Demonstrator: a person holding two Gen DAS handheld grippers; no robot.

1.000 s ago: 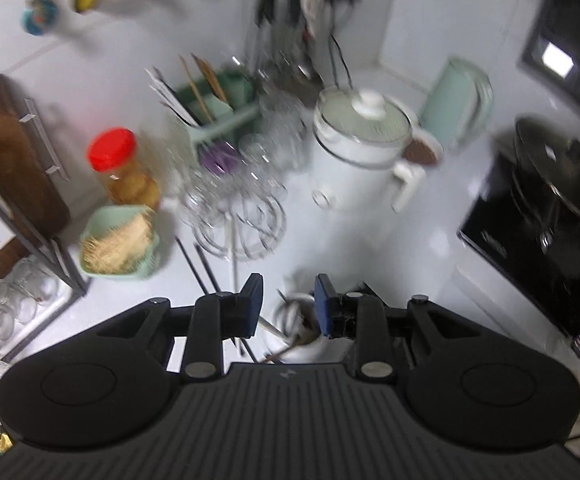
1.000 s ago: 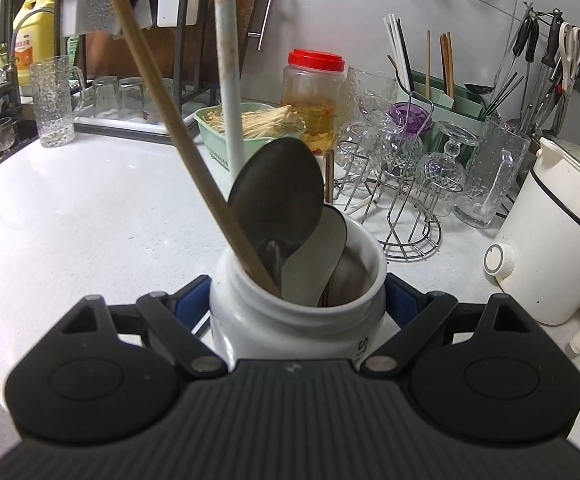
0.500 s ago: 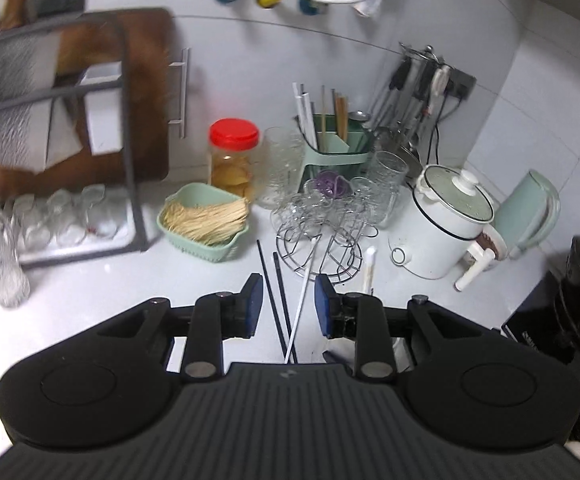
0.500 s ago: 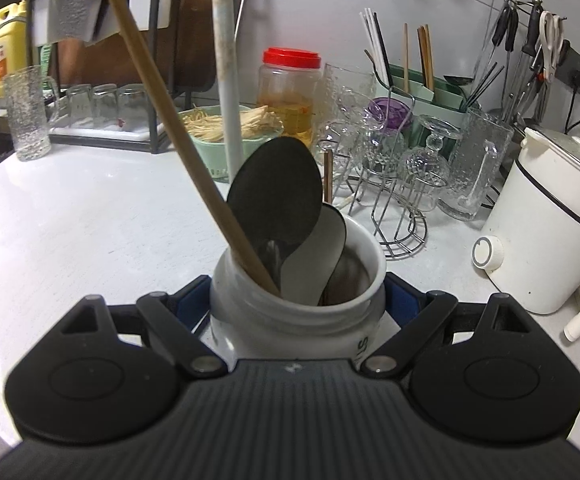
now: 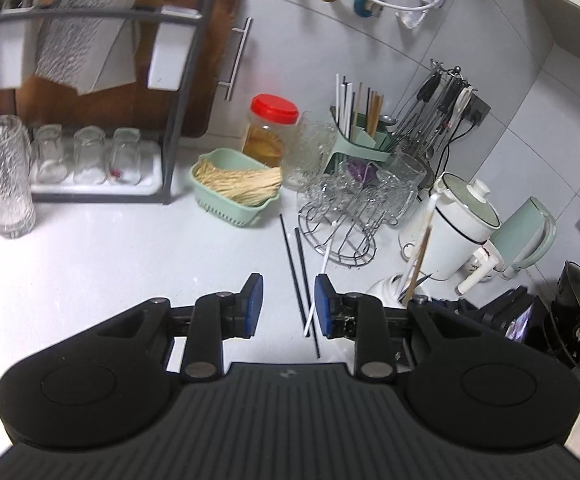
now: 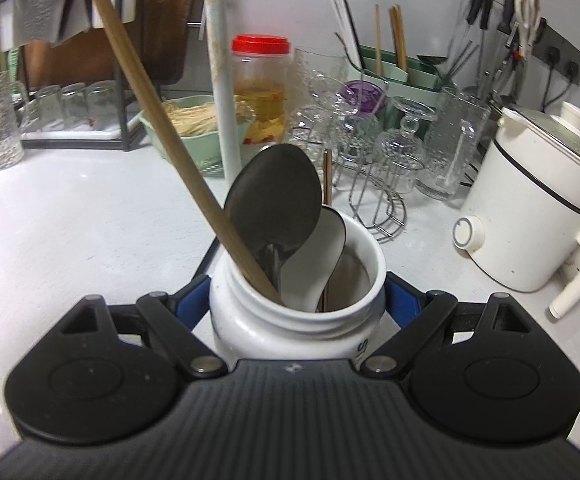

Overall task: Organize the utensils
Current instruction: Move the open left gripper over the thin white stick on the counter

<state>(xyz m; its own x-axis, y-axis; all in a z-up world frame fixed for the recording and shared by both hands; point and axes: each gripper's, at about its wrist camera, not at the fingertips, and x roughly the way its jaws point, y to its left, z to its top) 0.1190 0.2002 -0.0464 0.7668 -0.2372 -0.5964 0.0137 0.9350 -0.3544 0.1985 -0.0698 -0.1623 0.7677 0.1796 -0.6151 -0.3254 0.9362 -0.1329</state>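
Now right tongs (image 6: 297, 296) clamp white jar (image 6: 290, 320); left tongs (image 5: 288, 304) empty.

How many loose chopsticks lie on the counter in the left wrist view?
3: two black chopsticks side by side before the glass rack, one white chopstick crossing them. Others may be hidden.

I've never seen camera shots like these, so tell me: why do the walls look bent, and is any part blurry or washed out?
Left wrist view: the fisheye lens bows the wall tiles and darkens the corners; the chopsticks on the counter are sharp. Right wrist view: same bending; the white jar and black spoon up close stay clear, and the glasses carry bright glints without washing out.
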